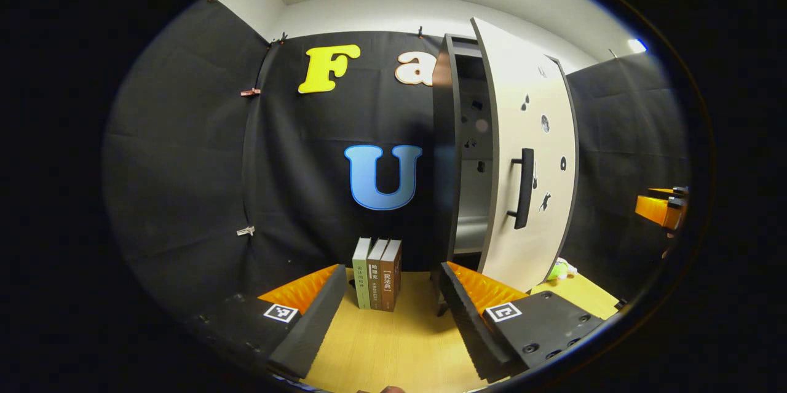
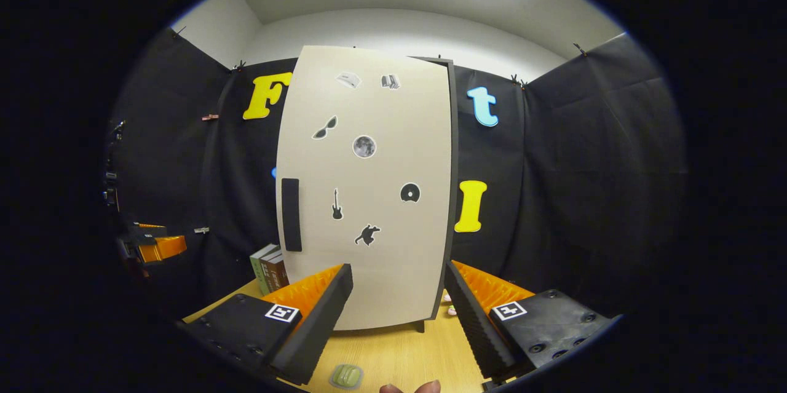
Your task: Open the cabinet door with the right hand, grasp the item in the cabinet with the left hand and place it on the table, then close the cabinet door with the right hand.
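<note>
The tall cabinet (image 1: 444, 153) stands on the wooden table (image 1: 393, 344) with its pale, sticker-covered door (image 1: 529, 134) swung partly open. The shelves I can see inside look bare. In the right gripper view the door (image 2: 369, 196) faces me, its black handle (image 2: 290, 214) on the left side. A small green item (image 2: 346, 376) lies on the table in front of the door, just below my right gripper (image 2: 398, 267), which is open and holds nothing. My left gripper (image 1: 393, 270) is open too, pointing at the gap left of the cabinet. A pale green thing (image 1: 561, 270) lies right of the door's foot.
Three upright books (image 1: 377, 273) stand on the table left of the cabinet, close to the back cloth wall. Something small and pink (image 2: 452, 310) lies by the cabinet's foot. The other gripper (image 1: 664, 208) shows at the far right in the left gripper view.
</note>
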`<state>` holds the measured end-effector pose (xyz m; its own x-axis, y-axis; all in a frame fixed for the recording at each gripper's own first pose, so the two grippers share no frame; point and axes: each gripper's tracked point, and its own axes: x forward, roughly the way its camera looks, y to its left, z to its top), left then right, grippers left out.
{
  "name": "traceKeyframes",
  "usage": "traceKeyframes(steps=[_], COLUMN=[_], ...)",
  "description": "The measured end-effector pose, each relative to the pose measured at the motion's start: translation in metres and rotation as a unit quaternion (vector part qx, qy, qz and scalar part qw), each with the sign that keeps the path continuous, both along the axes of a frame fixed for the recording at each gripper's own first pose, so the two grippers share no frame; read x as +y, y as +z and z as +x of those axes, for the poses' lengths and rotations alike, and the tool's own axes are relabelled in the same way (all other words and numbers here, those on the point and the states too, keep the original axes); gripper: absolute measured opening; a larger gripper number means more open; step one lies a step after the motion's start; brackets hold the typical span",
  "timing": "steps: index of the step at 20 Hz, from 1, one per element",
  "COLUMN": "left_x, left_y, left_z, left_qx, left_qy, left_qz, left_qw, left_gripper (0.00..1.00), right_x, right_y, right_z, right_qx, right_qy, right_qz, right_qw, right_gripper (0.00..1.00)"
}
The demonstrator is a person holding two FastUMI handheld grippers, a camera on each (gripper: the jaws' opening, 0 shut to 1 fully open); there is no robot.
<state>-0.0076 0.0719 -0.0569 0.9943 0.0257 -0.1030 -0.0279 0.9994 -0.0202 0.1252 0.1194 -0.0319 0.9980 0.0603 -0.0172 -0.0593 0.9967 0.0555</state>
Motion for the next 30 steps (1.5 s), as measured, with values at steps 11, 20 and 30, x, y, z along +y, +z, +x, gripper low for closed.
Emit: traceKeyframes(steps=[11, 20, 30], left_x=[-0.002, -0.004, -0.01], left_y=[-0.001, 0.001, 0.003], left_z=[0.002, -0.003, -0.008], left_qx=[0.002, 0.001, -0.002], left_qy=[-0.002, -0.001, -0.006], left_qz=[0.002, 0.001, -0.002], left_qw=[1.0, 1.0, 1.0], left_gripper=[0.95, 0.95, 0.95], right_x=[0.0, 0.0, -0.003], right_y=[0.002, 0.005, 0.008], right_z=[0.0, -0.001, -0.011], right_qx=[-0.006, -0.011, -0.013], right_qy=[-0.001, -0.002, -0.006], right_qz=[-0.013, -0.016, -0.016], right_qw=[1.0, 1.0, 1.0], right_gripper=[0.98, 0.98, 0.98])
